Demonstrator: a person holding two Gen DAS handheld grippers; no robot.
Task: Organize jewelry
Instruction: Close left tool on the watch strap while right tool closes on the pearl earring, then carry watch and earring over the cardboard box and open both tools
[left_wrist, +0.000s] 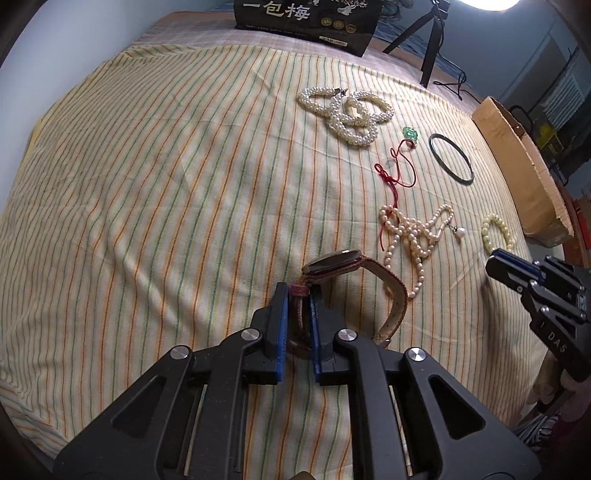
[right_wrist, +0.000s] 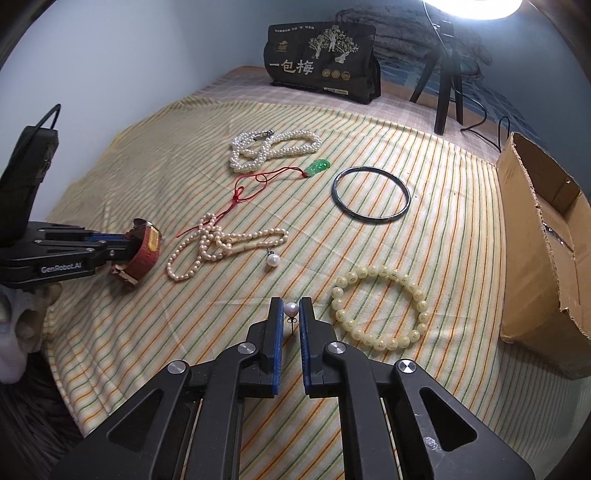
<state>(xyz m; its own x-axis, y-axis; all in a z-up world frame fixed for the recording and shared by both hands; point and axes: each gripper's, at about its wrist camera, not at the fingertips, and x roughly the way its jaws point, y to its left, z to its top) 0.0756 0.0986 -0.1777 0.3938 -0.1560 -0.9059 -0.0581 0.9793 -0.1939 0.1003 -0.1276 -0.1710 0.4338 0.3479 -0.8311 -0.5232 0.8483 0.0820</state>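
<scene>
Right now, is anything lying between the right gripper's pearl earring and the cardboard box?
Yes. The right gripper pinches the pearl earring, and the yellow bead bracelet lies flat on the striped cloth between it and the cardboard box. It is low, so a lifted carry should likely pass over it.

A red-strapped wristwatch with a dark face (left_wrist: 334, 263) hangs by its strap in the left gripper (left_wrist: 298, 295). A round white pearl stud earring (right_wrist: 291, 309) sits pinched in the right gripper (right_wrist: 291, 312), post down.

Right tool (right_wrist: 291, 308) pinches pearl earring (right_wrist: 291, 309); left tool (right_wrist: 123, 249) grips watch (right_wrist: 142, 254).
</scene>
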